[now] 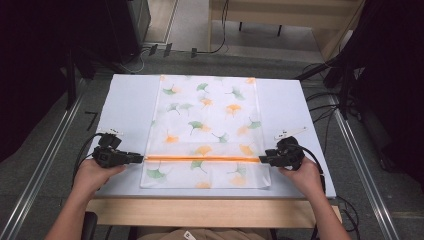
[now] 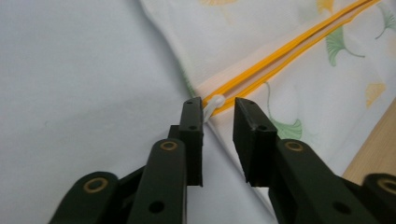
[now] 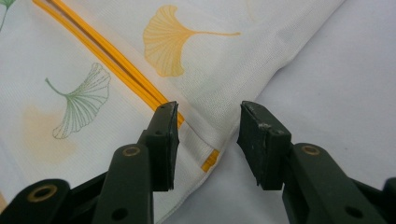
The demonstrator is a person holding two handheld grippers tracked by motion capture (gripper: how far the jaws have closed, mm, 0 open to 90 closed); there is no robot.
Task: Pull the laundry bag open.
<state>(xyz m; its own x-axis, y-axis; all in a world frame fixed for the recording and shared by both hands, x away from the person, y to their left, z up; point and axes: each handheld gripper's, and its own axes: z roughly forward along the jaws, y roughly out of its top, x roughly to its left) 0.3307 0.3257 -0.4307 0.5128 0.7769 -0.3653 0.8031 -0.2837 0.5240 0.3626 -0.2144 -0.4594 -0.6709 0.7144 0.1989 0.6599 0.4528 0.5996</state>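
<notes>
Straddling the zipper pull (image 2: 215,103), left gripper (image 2: 218,108) stands open, pull at 12 o'clock; right gripper (image 3: 208,115) open over zippered bag (image 3: 196,60) edge; orange zipper (image 1: 202,158) runs 9-to-3.

The white table (image 1: 125,110) stands on a grey floor (image 1: 45,145), its near edge trimmed in light wood (image 1: 210,210). Metal rails (image 1: 40,165) run along the floor on both sides of the table. Beyond the table's far edge, black cables (image 1: 210,50) trail across the floor toward pale wooden furniture (image 1: 280,15). Dark drapes (image 1: 30,65) hang left and right of the table. Lighting is even.
</notes>
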